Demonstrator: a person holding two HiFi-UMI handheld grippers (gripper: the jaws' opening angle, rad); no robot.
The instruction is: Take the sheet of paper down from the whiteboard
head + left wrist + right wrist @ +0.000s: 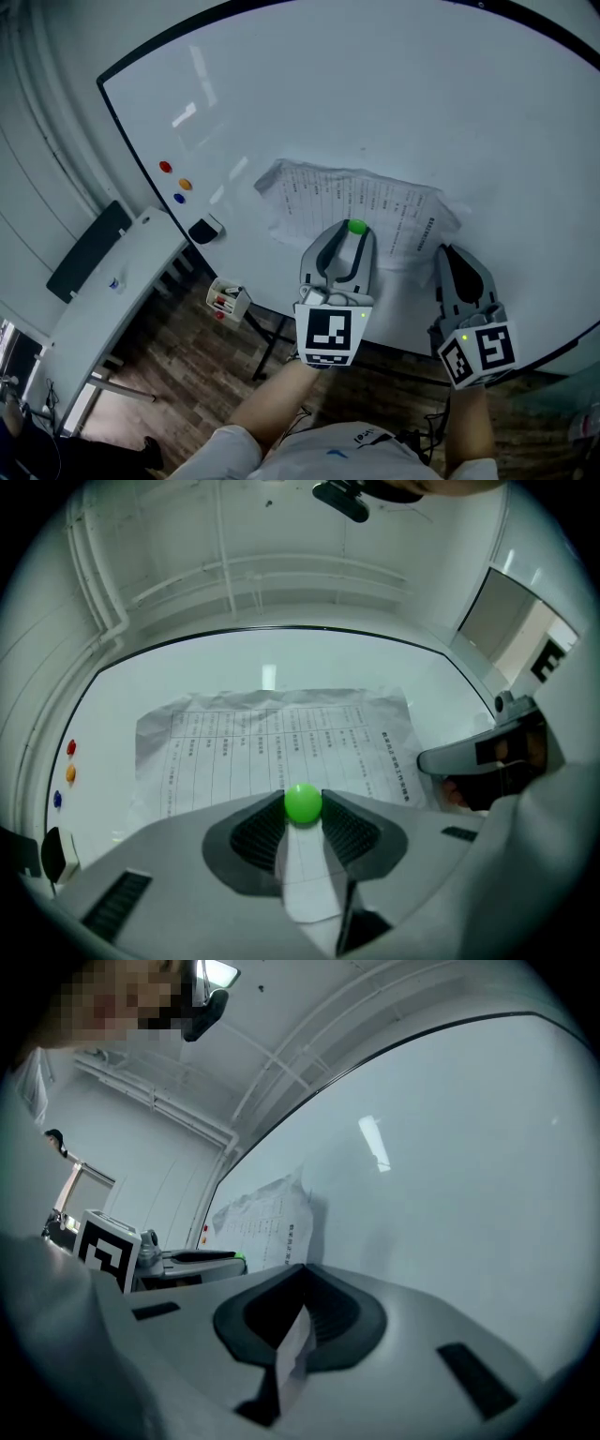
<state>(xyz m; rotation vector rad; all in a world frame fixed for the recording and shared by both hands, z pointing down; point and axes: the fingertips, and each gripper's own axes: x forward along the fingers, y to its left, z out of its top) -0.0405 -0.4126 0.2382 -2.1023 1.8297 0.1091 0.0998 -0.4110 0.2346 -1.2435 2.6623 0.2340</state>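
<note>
Crumpled sheet of paper (361, 202) lies flat on the whiteboard (422, 103), a green magnet (356, 226) at its near edge clamped between the left gripper's (355, 231) jaws. The right gripper (447, 250), jaws closed, is at the sheet's right edge.

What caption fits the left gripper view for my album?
Left tool pinches green magnet holding crumpled paper on the whiteboard.

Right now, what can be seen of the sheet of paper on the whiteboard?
The sheet of paper is white and creased, printed with a table of small text. It hangs on the whiteboard with its long side across. A round green magnet sits on it near its lower edge, gripped by the left gripper. The right gripper is shut at the lower right corner; whether it pinches the paper is unclear.
</note>
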